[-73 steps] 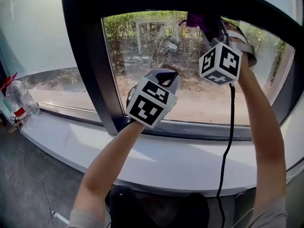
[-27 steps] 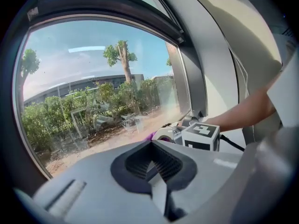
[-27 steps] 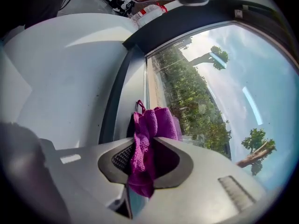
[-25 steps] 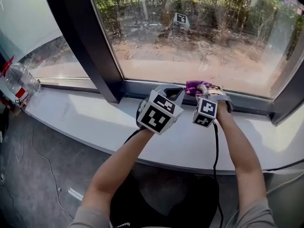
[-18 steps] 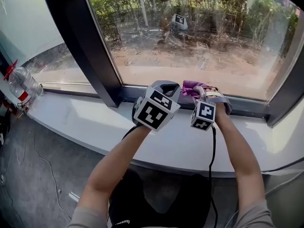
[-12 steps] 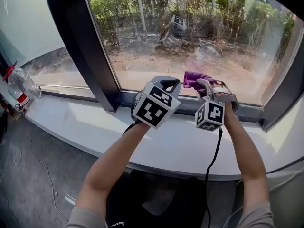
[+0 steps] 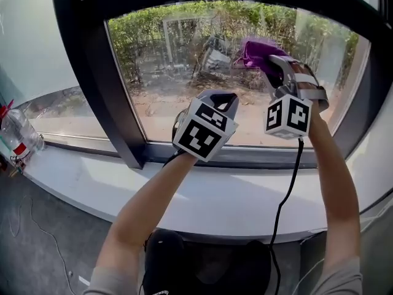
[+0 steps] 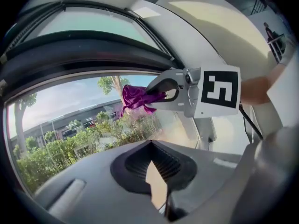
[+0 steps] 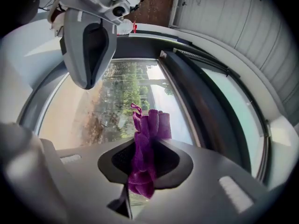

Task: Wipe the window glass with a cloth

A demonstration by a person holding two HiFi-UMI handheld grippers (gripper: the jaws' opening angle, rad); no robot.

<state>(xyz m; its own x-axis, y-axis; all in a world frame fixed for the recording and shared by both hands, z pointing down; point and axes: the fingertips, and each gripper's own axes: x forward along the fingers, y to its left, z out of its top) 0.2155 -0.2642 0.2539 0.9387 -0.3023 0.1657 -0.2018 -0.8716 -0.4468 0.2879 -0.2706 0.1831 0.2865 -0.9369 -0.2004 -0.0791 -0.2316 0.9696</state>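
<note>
Upper right on glass (image 7: 166,66): right gripper (image 7: 274,65) clamps cloth (image 7: 256,49); left gripper (image 7: 222,98) closed, empty. Press flat, overlap strokes.

A white sill (image 7: 202,195) runs along under the window (image 7: 178,60), from the left edge across to the right, with its front edge facing the person. At its far left end rests 1 clear plastic bottle (image 7: 17,134) with a red label; whether it stands upright or leans cannot be told. Below the sill lies a grey floor (image 7: 24,266), and on it a thin pale cable (image 7: 34,225) snakes loosely at the left.
</note>
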